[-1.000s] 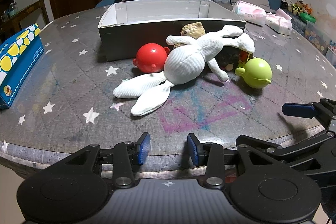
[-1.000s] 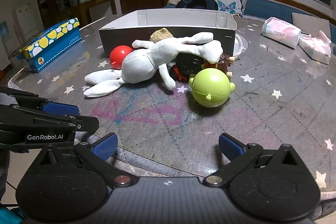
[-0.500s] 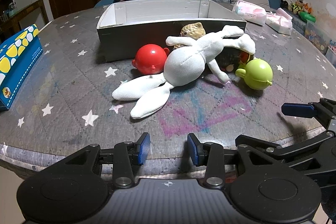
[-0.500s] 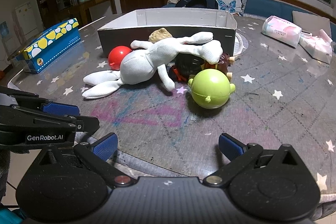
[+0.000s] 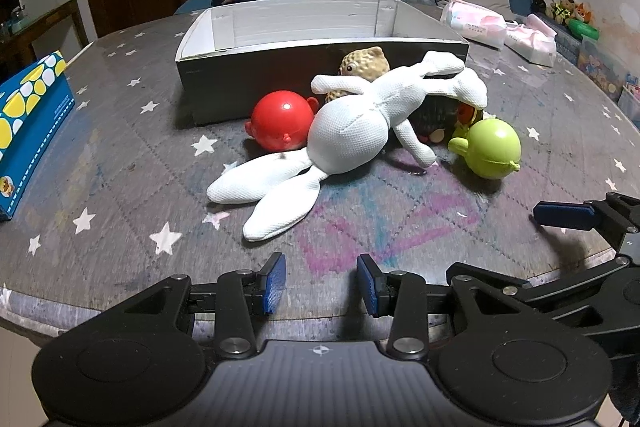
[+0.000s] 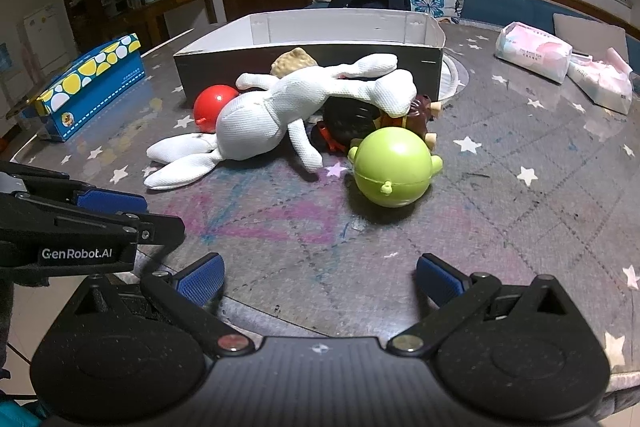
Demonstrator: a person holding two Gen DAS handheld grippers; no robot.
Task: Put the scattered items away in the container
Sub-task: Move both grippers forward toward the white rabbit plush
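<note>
Textured-fabric plush rabbit (image 5: 352, 131) btwn glossy red ball (image 5: 280, 121), green ball (image 5: 492, 149).

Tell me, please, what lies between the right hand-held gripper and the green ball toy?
Nothing: in the right wrist view only bare tabletop separates the open right hand-held gripper from the green ball toy.

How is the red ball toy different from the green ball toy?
The red ball toy is red; the green ball toy is lime green. The red one lies close to the box and against the white plush rabbit; the green one sits farther out, nearer the right gripper. Both are round, shiny, with little nubs.
</note>
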